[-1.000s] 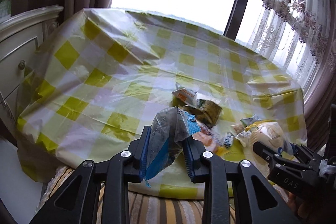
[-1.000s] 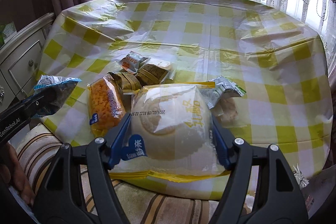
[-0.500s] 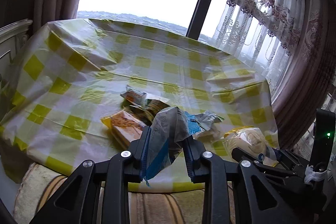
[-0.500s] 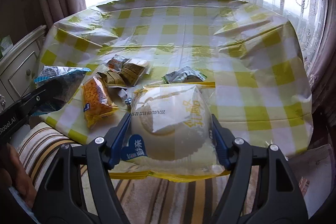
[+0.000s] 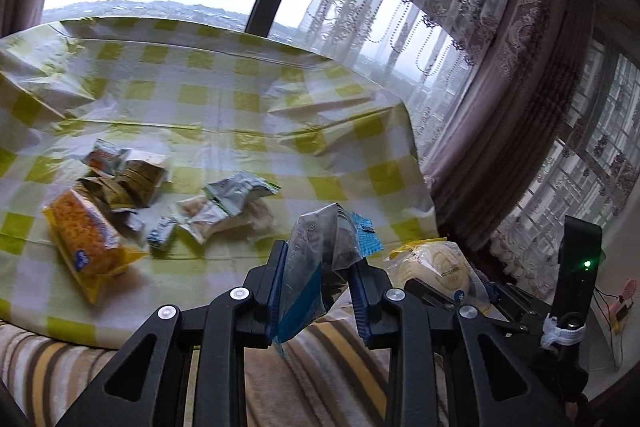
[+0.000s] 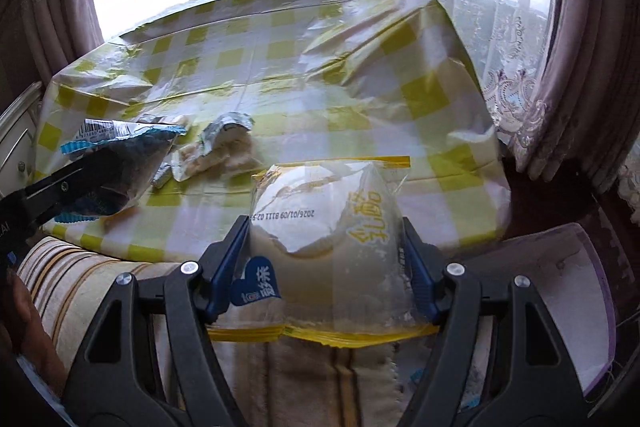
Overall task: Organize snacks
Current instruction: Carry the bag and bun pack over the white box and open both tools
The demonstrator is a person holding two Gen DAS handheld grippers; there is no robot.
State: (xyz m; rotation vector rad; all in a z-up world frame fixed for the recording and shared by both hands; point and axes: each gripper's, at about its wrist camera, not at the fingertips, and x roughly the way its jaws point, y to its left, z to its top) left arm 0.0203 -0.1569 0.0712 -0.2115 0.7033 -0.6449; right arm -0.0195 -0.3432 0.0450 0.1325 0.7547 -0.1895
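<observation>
Swung rightward since 1 second ago, both hands: the drawer unit gone from the left wrist view, the desk's right edge and the heavy curtains point(image 5: 492, 131) now filling that side.

On the desk point(image 5: 224, 115), under a yellow-and-white checked cloth, 1 loose cluster of packets. From the left: 1 orange snack pack point(image 5: 86, 247) in yellow-edged wrap; behind it about 3 small brownish packets point(image 5: 124, 179), overlapping, exact count hard to tell; then 1 tiny blue-and-white sachet point(image 5: 160, 239); then 1 torn silver-and-green wrapper point(image 5: 236, 191) lying over pale crackers.

Next, 1 left gripper point(image 5: 320, 287), clenched on 1 silvery blue-edged snack bag point(image 5: 320, 251), held upright above the desk's near edge and a striped cushion point(image 5: 332, 363).

Furthest right, 1 right gripper point(image 6: 326, 267), grasping 1 clear bread pack point(image 6: 328, 227) with yellow seams, 1 round white bun inside, carried off the desk over the cushion. Just right of it, 1 pale purple-rimmed container point(image 6: 568, 291), contents unclear.
</observation>
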